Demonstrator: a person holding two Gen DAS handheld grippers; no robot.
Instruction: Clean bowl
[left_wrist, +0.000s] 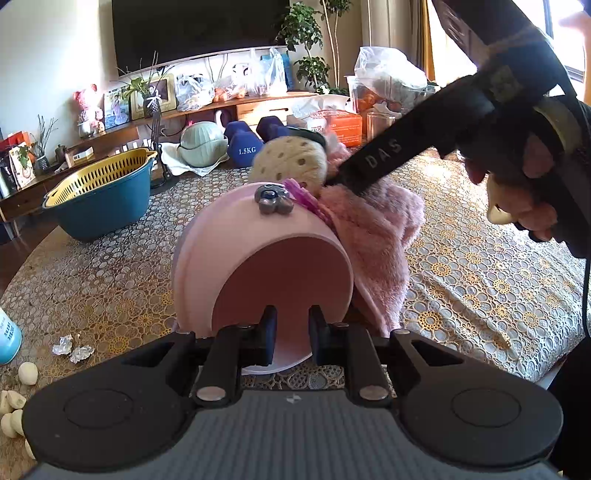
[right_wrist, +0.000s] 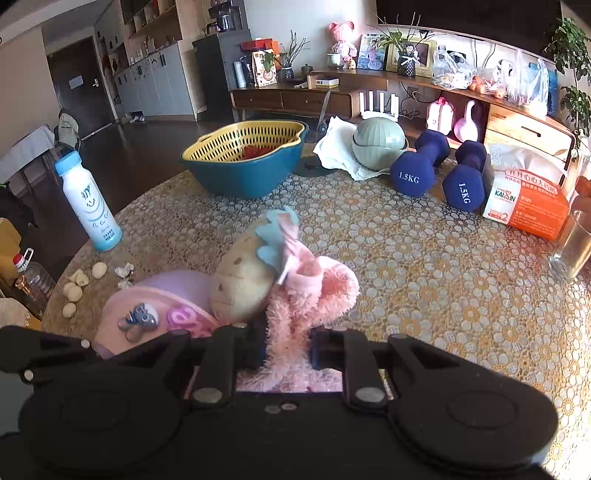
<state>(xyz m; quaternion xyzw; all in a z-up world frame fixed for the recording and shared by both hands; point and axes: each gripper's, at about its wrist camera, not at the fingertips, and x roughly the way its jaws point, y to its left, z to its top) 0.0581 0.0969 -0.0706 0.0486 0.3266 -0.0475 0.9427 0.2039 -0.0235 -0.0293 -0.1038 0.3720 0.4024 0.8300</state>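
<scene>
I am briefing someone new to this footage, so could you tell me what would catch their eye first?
The pink bowl dominates the left wrist view, tipped on its side on the lace tablecloth with the left claw closed on its rim. A fluffy pink cloth, gripped by the right claw, lies against the bowl beside a tan plush toy. Behind stand two blue dumbbells and a yellow strainer basin.

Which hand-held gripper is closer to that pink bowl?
The left. The left hand-held gripper has its fingers on the rim of the pink bowl, which is tipped on its side. The right hand-held gripper is beside the bowl, clamped on the fluffy pink cloth.
</scene>
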